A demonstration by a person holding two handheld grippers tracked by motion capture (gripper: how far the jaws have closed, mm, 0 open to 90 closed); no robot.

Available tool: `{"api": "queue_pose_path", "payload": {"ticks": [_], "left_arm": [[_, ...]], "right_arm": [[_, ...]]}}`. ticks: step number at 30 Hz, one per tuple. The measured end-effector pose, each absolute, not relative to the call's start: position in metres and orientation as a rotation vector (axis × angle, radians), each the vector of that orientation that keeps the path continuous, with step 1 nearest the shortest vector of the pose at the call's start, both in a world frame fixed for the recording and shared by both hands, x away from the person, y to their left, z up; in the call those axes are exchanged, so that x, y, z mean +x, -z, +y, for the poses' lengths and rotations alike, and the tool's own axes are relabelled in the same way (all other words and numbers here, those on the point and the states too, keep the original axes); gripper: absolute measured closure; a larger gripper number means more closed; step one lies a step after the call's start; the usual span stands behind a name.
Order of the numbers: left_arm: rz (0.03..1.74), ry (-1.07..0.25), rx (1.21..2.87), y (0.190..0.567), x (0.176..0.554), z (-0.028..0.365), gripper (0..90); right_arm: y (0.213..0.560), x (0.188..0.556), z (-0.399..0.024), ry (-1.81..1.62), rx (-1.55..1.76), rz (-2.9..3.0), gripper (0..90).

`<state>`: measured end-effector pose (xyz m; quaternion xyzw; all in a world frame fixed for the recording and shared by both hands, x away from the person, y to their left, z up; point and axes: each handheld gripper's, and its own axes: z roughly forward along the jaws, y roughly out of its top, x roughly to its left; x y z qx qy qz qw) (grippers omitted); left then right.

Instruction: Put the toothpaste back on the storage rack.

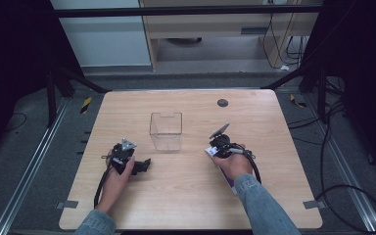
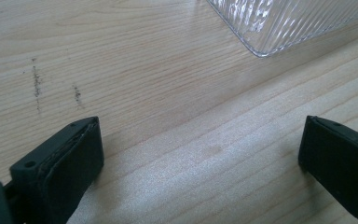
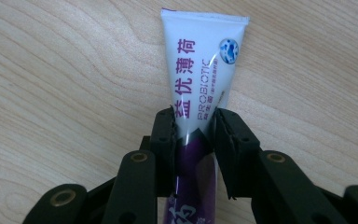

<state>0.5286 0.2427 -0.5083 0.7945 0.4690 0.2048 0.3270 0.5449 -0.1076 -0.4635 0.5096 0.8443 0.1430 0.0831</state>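
Observation:
A white and purple toothpaste tube (image 3: 200, 70) lies flat on the wooden table (image 1: 186, 196), its crimped white end pointing away from me. My right gripper (image 3: 195, 126) is shut on the tube's middle, one black pad pressing each side. In the high view the right gripper (image 1: 220, 147) sits right of centre, with the tube (image 1: 209, 152) under the hand. My left gripper (image 1: 142, 165) rests low at the left, jaws wide apart. In its own view the left gripper (image 2: 200, 158) is open over bare wood. A clear ribbed plastic box (image 1: 166, 131) stands between the two grippers.
A corner of the clear box (image 2: 284, 23) lies just beyond the left jaws. A dark round grommet (image 1: 222, 103) sits in the table's far right. Black cables (image 1: 333, 186) run on the floor to the right of the table.

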Motion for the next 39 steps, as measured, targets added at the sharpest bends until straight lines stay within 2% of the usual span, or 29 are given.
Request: {"api": "queue_pose_path", "payload": {"ticks": [6,13,20,39], "left_arm": [[1.228,-0.536,2.081,0.508,0.529,0.243,0.0],[1.229,-0.536,2.081,0.508,0.529,0.243,0.0],[1.229,-0.536,2.080,0.508,0.529,0.243,0.0],[1.228,-0.536,2.081,0.508,0.529,0.243,0.0]], "right_arm": [[0.463,0.544,-0.107,-0.423,1.508,2.520,71.0],[0.460,0.542,-0.112,-0.460,1.519,2.513,77.8],[0.456,0.541,-0.115,-0.487,1.506,2.516,79.7],[0.404,0.551,-0.124,-0.685,1.465,2.403,80.0]]}}
